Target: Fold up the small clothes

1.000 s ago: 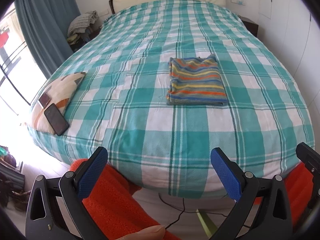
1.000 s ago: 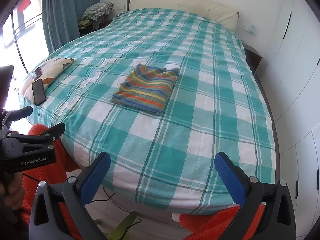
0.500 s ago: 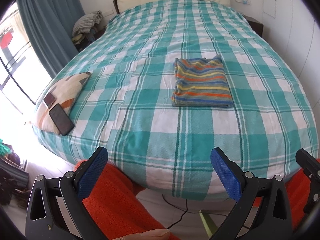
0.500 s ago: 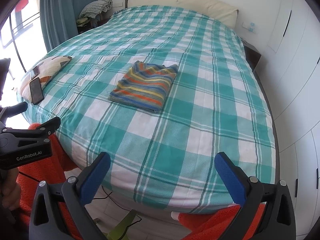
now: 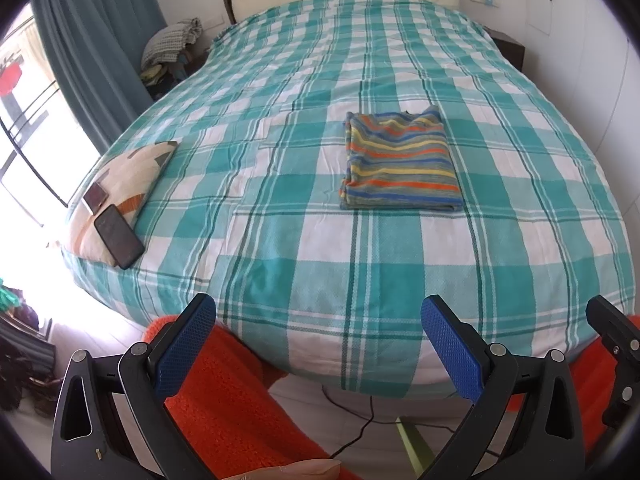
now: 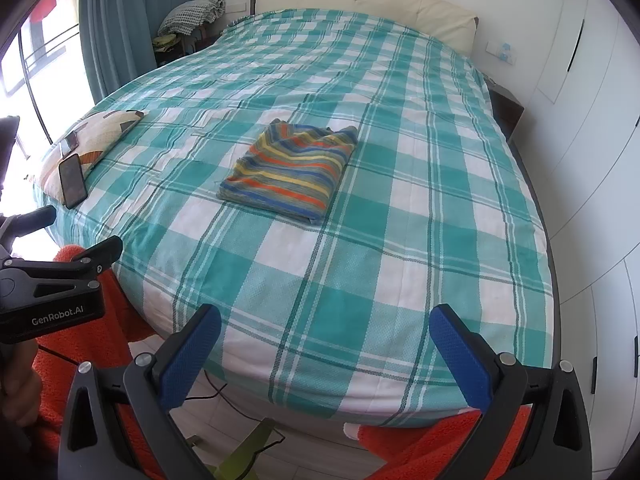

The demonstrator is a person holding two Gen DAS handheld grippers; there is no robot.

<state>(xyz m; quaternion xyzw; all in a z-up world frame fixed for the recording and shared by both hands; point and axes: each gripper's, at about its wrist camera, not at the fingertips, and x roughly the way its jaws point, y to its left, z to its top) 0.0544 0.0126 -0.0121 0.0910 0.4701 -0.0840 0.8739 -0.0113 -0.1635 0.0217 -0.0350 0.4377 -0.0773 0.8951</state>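
A striped garment (image 5: 400,162) in blue, orange, yellow and grey lies folded into a flat rectangle near the middle of the bed (image 5: 360,280), which has a teal and white checked cover. It also shows in the right wrist view (image 6: 292,170). My left gripper (image 5: 318,346) is open and empty, held off the foot edge of the bed, well short of the garment. My right gripper (image 6: 326,354) is open and empty too, at the same edge. The left gripper's body (image 6: 48,292) shows at the left of the right wrist view.
A patterned cushion (image 5: 120,184) with a black phone (image 5: 119,236) and a small card lies at the bed's left edge. Orange fabric (image 5: 224,412) is below the grippers. A white wardrobe (image 6: 592,160) stands right, a curtain (image 5: 100,48) and window left. A cable runs over the floor.
Both grippers have moved slightly, and the garment sits a little farther off and more to the right in the left wrist view. The garment itself has not moved. Both grippers stayed open.
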